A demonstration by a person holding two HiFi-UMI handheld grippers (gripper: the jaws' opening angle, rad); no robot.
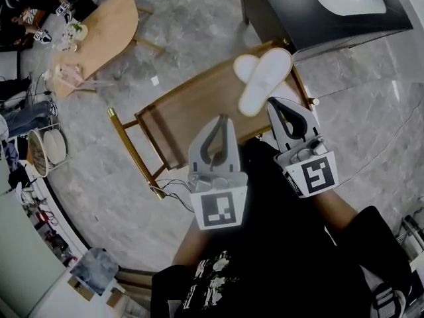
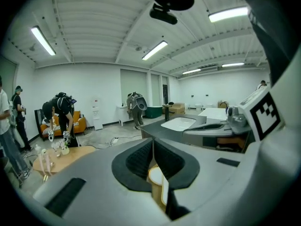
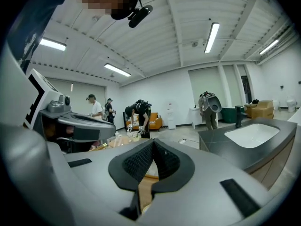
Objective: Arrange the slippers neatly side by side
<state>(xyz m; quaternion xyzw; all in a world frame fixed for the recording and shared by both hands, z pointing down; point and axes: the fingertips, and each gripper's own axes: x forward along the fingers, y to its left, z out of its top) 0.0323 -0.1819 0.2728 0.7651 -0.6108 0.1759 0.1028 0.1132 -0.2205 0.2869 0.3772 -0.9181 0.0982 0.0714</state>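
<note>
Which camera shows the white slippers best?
The head view: both white slippers lie overlapping on the wooden table, in full. The left gripper view catches only a pale sliver of one; the right gripper view shows mostly wood, hardly any slipper.

No text, label, brand or number can be read anywhere

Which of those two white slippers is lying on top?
The fully visible slipper, lying diagonally; it crosses over the other slipper, of which only the ends show.
</note>
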